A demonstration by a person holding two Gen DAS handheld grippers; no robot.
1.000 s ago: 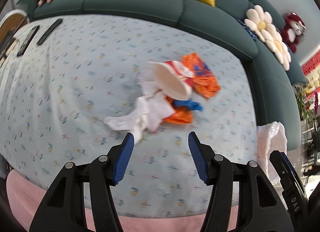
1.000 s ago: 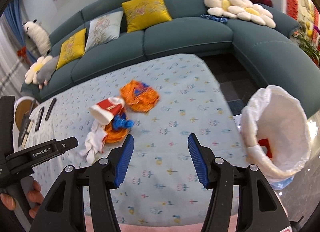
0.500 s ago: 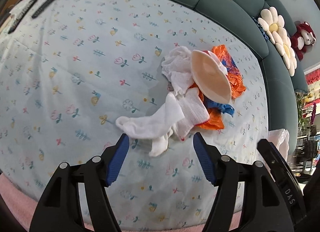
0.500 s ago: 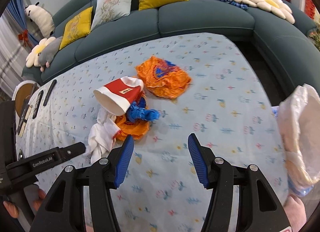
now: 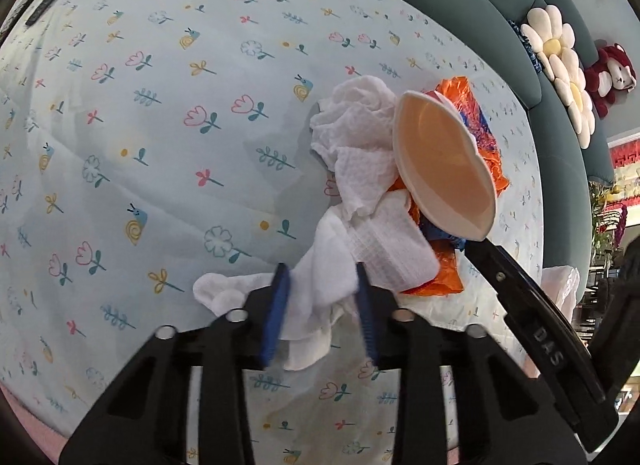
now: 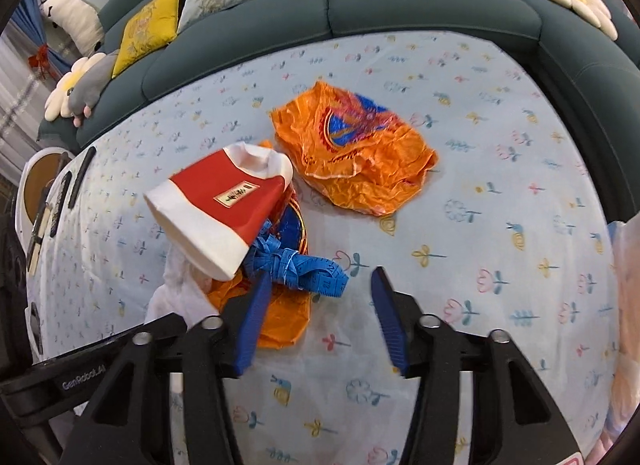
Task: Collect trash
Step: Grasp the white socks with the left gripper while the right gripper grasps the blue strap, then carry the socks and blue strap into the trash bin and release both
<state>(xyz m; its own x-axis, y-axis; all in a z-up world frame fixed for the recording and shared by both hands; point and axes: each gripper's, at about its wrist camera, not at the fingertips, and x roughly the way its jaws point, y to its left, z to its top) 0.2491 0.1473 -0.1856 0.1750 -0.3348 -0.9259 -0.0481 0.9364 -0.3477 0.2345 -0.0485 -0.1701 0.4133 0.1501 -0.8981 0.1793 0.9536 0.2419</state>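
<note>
A pile of trash lies on the flowered tablecloth (image 5: 160,145). In the left wrist view my left gripper (image 5: 322,289) is closing on the white crumpled tissue (image 5: 320,285); its blue pads press the tissue's sides. Behind it lie more white tissue (image 5: 356,133), a tipped paper cup (image 5: 440,161) and orange wrappers (image 5: 444,273). In the right wrist view my right gripper (image 6: 318,285) is open just above the blue ribbon (image 6: 296,265), next to the red-and-white cup (image 6: 224,209), a small orange wrapper (image 6: 280,321) and a large orange wrapper (image 6: 352,153).
A white trash bag (image 6: 628,305) hangs at the table's right edge. A dark green sofa (image 6: 400,9) with cushions curves behind the table. Remote controls (image 6: 76,181) lie at the far left. The other gripper's black body (image 5: 532,325) sits to the right of the pile.
My left gripper has dropped to the tissue and its jaws have narrowed onto it. My right gripper has moved down and closer to the blue ribbon, still open.
</note>
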